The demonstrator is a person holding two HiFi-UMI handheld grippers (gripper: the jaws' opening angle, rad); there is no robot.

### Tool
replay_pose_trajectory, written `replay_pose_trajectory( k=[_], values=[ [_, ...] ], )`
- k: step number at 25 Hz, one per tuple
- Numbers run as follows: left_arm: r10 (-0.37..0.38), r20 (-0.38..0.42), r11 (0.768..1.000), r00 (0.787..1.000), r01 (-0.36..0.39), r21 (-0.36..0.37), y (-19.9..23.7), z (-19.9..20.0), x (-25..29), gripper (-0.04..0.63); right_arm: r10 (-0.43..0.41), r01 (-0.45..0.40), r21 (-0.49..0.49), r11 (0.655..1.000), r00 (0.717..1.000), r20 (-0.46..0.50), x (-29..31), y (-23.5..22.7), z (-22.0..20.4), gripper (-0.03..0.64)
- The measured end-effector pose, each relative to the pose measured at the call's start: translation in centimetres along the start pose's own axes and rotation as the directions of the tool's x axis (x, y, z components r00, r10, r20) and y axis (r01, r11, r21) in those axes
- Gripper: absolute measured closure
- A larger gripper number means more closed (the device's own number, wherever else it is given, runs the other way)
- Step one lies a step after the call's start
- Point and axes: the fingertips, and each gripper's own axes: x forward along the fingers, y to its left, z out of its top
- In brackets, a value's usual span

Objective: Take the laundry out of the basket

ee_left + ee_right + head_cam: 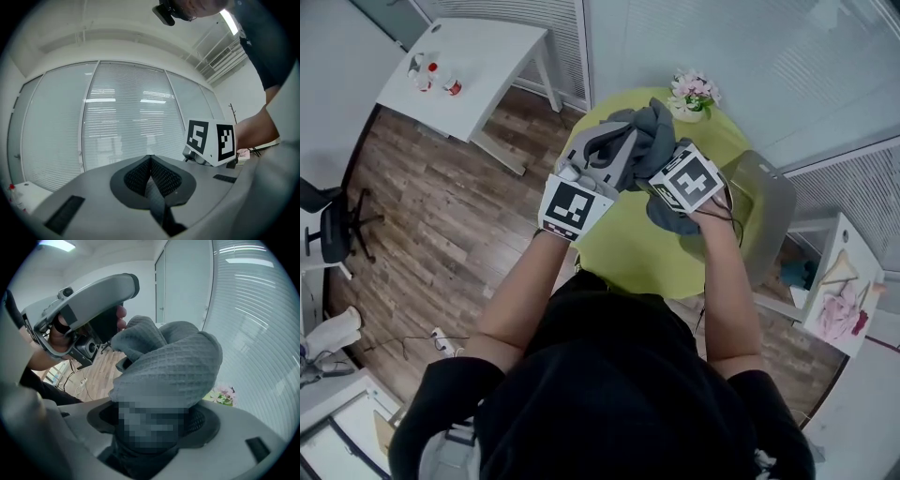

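- Right gripper view: my right gripper (154, 420) is clamping a thick bunch of the grey cloth (168, 366). Its jaws are standing wide around the wad, which is bulging up and over them.
- Left gripper view: my left gripper (150, 176) is pointing level at the window blinds. Its jaws are pressing together on what looks like a thin dark strip of the same cloth.
- Head view: both grippers are holding the cloth bunched between them above the round green bench (623, 248). Whether its hanging end is touching the top I cannot tell. A flower pot (692, 96) is standing at the bench's far edge, just beyond the cloth. I am not making out the basket.
- The waffle weave is looking soft, limp and light to me. Nothing about it is fragile, and it seems rough enough not to slip, though loose ends are likely to droop and snag.
- I am judging an edge or corner a better hold than the middle wad, so the cloth hangs open rather than balled.
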Motion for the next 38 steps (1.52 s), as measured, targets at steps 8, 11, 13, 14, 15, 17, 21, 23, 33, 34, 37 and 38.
replay_pose_trajectory(
  k=[8,11,13,14,15,17,21,23,33,34,37,38],
  values=[
    [0.027,-0.061,0.999,0.998,-0.029,-0.037,1.4,-4.2,-2.3,0.589,0.020,-0.021,-0.021,1.000,0.999,-0.027,5.3,2.1,-0.8,0.259],
    [0.030,-0.076,0.998,0.997,-0.035,-0.058,1.5,-5.6,-2.7,0.588,0.032,-0.033,-0.020,0.999,0.999,-0.037,7.1,2.8,-1.9,0.259],
    [0.027,-0.083,0.997,0.996,-0.033,-0.074,1.5,-6.5,-3.0,0.589,0.045,-0.045,-0.014,0.999,0.998,-0.048,8.5,3.3,-2.8,0.259],
    [0.024,-0.086,0.996,0.996,-0.031,-0.081,1.5,-7.0,-3.1,0.589,0.050,-0.051,-0.013,0.999,0.997,-0.053,9.2,3.5,-3.2,0.259],
    [0.021,-0.090,0.996,0.996,-0.028,-0.087,1.5,-7.5,-3.2,0.589,0.055,-0.056,-0.016,0.998,0.997,-0.058,10.0,3.7,-3.5,0.259],
    [0.018,-0.101,0.995,0.995,-0.028,-0.095,1.6,-8.5,-3.3,0.589,0.061,-0.063,-0.029,0.998,0.996,-0.066,11.3,4.0,-4.2,0.259],
    [0.015,-0.134,0.994,0.991,-0.030,-0.109,1.3,-10.7,-3.3,0.589,0.070,-0.074,-0.040,0.996,0.993,-0.091,13.5,4.5,-5.9,0.259],
    [0.008,-0.153,0.993,0.988,-0.026,-0.115,1.0,-12.1,-3.2,0.589,0.077,-0.083,-0.049,0.995,0.991,-0.107,14.4,4.7,-6.7,0.259],
    [-0.041,-0.221,0.986,0.974,0.005,-0.164,-0.5,-18.4,-2.0,0.589,0.126,-0.137,-0.053,0.989,0.978,-0.168,19.0,5.3,-10.5,0.258],
    [-0.045,-0.228,0.986,0.973,0.006,-0.169,-0.7,-19.0,-1.9,0.589,0.131,-0.142,-0.050,0.989,0.976,-0.174,19.4,5.3,-11.0,0.258],
    [-0.051,-0.250,0.981,0.967,0.002,-0.193,-1.0,-20.7,-1.9,0.589,0.143,-0.152,-0.040,0.987,0.972,-0.187,20.8,5.3,-12.3,0.258],
    [-0.053,-0.256,0.979,0.965,0.000,-0.203,-1.2,-21.2,-1.9,0.589,0.145,-0.155,-0.036,0.987,0.971,-0.188,21.2,5.3,-12.6,0.258]
  ],
)
